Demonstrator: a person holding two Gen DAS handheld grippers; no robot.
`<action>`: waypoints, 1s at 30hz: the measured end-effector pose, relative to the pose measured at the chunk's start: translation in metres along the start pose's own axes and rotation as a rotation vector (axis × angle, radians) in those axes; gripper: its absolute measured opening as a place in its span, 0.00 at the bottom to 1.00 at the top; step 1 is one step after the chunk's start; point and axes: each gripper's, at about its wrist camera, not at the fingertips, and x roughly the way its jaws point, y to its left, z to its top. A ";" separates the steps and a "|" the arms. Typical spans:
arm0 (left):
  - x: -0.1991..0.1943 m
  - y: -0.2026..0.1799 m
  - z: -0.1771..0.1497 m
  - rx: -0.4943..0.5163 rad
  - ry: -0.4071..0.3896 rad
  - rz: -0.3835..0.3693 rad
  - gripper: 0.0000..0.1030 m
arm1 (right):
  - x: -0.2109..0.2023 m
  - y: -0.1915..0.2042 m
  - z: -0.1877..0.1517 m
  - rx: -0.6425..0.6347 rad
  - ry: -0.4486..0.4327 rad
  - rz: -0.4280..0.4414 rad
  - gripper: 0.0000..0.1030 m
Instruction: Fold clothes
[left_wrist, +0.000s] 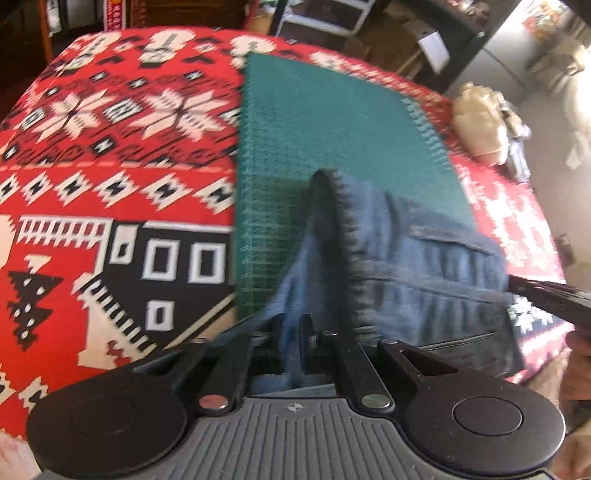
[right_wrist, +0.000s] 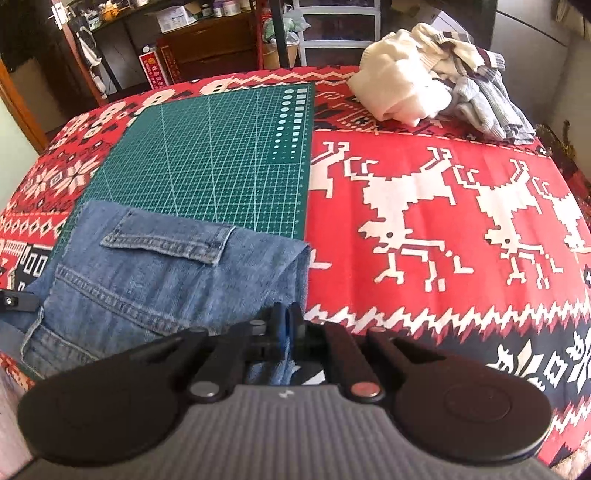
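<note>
A blue denim garment (right_wrist: 155, 273) with a flap pocket lies over the near end of a green cutting mat (right_wrist: 221, 155). My right gripper (right_wrist: 285, 317) is shut on the garment's near right corner. In the left wrist view the denim garment (left_wrist: 424, 266) rises in a dark, blurred fold just ahead of my left gripper (left_wrist: 293, 328), which is shut on the cloth at its near left edge. The right gripper (left_wrist: 546, 295) shows at the right edge of that view, and a part of the left gripper (right_wrist: 14, 301) shows at the far left of the right wrist view.
A red, white and black patterned cloth (right_wrist: 424, 206) covers the table. A pile of white and grey clothes (right_wrist: 436, 88) sits at the back right corner. Shelves, boxes and drawers stand beyond the far edge.
</note>
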 end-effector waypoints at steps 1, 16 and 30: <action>-0.001 0.002 0.000 -0.008 -0.004 -0.005 0.05 | -0.001 0.000 -0.001 -0.002 0.004 0.004 0.01; 0.003 -0.010 0.031 -0.036 -0.062 -0.064 0.05 | -0.025 0.012 0.000 0.000 -0.043 0.033 0.03; 0.012 -0.003 0.013 -0.045 -0.032 -0.026 0.03 | -0.005 0.015 0.023 0.025 -0.080 0.034 0.03</action>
